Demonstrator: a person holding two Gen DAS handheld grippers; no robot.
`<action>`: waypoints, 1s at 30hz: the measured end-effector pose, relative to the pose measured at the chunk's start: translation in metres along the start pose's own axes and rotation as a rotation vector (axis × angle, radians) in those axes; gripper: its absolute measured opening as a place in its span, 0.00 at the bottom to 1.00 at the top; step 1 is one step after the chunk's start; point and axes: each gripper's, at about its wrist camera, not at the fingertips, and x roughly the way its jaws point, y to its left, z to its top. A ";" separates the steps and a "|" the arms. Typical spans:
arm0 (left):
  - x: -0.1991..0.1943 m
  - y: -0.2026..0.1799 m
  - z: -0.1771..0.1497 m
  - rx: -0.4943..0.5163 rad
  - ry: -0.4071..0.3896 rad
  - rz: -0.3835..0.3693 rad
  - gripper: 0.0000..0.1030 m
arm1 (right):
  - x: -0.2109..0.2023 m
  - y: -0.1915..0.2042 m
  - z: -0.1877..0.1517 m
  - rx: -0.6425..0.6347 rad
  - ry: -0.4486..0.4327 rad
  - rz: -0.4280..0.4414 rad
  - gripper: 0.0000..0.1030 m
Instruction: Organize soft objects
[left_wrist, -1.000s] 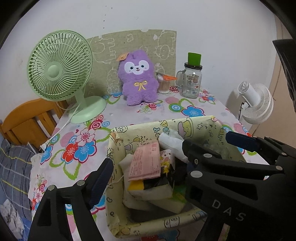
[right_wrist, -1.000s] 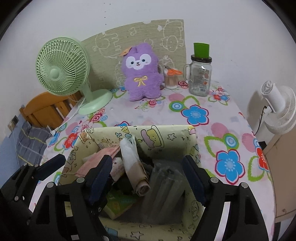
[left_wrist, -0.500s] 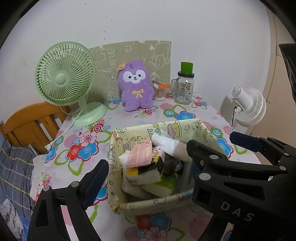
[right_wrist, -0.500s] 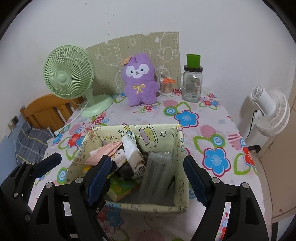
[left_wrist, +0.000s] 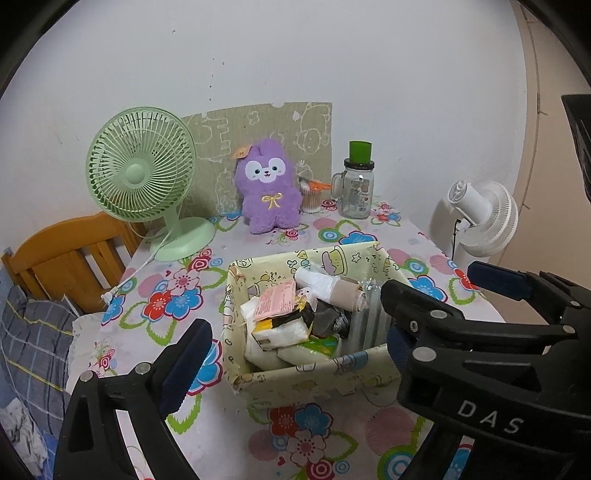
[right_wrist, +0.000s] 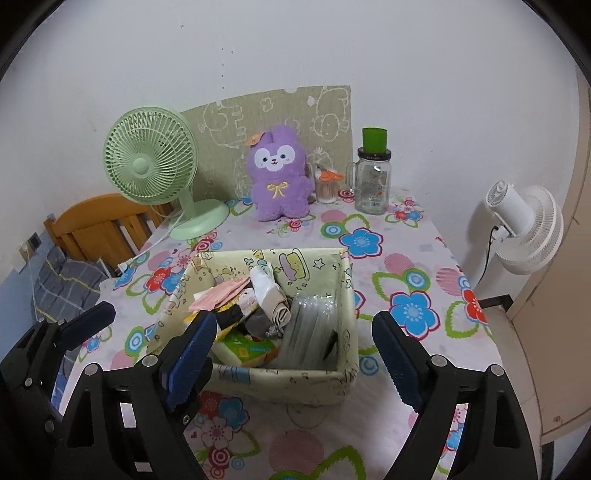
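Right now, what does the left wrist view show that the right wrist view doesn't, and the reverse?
Left wrist only: the outer side of the right gripper, printed DAS, blocking the right side of the basket.

Right wrist only: the basket's right wall and the clear plastic sleeve inside it in full, a wall socket at far left, and the left gripper at the left edge.

Both: purple plush toy, green fan, glass jar, white fan, both grippers open and empty.
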 end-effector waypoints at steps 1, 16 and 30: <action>-0.003 0.000 -0.001 -0.001 -0.004 -0.001 0.95 | -0.003 0.000 -0.001 -0.001 -0.003 -0.003 0.86; -0.040 -0.001 -0.010 -0.016 -0.060 0.011 1.00 | -0.041 -0.003 -0.013 0.006 -0.045 -0.007 0.89; -0.068 -0.002 -0.020 -0.036 -0.089 0.019 1.00 | -0.076 -0.008 -0.024 0.002 -0.099 -0.024 0.90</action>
